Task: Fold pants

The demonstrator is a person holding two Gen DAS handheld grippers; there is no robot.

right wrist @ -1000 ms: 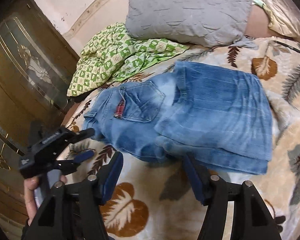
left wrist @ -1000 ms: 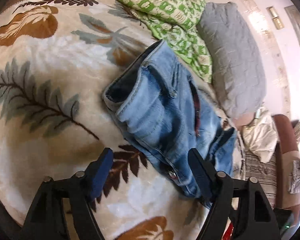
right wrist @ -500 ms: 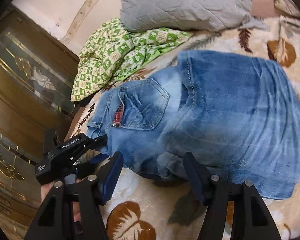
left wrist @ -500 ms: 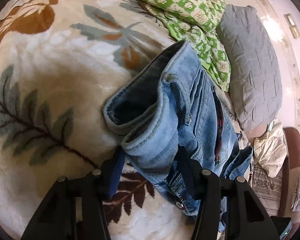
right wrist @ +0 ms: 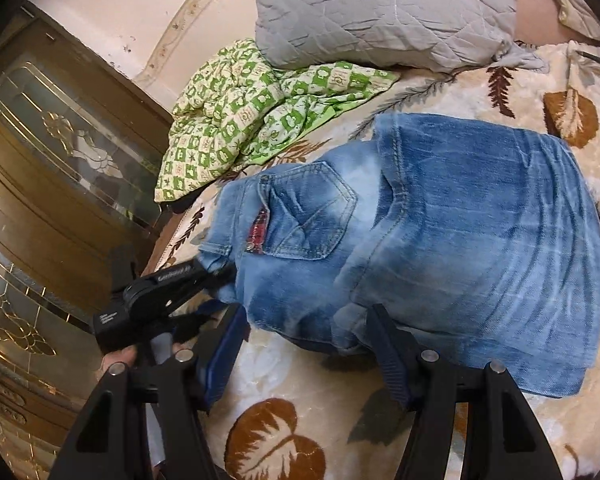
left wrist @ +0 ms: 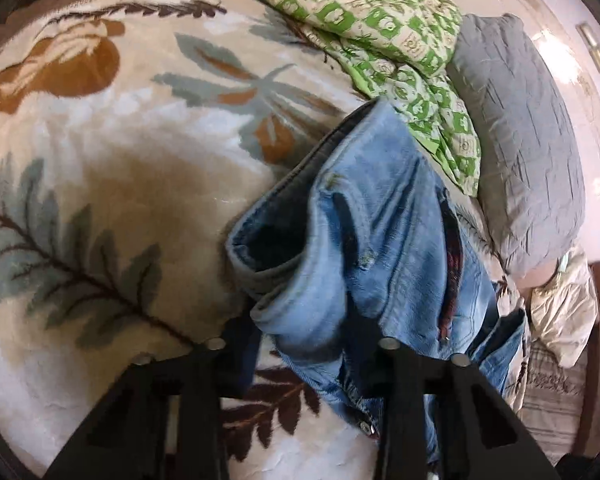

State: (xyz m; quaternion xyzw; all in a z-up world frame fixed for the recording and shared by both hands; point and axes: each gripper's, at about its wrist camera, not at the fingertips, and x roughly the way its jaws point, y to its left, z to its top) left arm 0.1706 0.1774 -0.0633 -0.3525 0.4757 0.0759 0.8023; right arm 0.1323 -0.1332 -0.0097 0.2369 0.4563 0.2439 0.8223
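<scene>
Blanket (right wrist: pixel 332 408): a cream blanket with brown and grey leaves covers the bed, and everything lies on it.
Pillow (right wrist: pixel 384 12): a grey pillow lies at the far end of the bed, beyond the pants.
Green cloth (right wrist: pixel 252 112): a green and cream checked cloth is crumpled just beside the pillow, near the waist end of the pants.
Pants (right wrist: pixel 440 240): your blue jeans lie on the blanket, already folded over, with the back pocket up. The darker leg part lies on top to the right, and the waist end points to the left.
Left gripper (left wrist: pixel 300 344): you hold it at the waist end. Its two fingers stand on both sides of the bunched waistband, one finger on each side of the denim, and the cloth fills the gap between them. In the right wrist view its tip also touches the waist corner. I cannot tell if the pads press the cloth firmly.
Right gripper (right wrist: pixel 306 348): its fingers are wide apart and hold nothing. The near edge of the pants lies between them; the right finger touches the fold of the denim, and the left finger is over the bare blanket, just beside the left gripper.
Hand (right wrist: pixel 118 358): a small part of your left hand shows behind the left gripper.
</scene>
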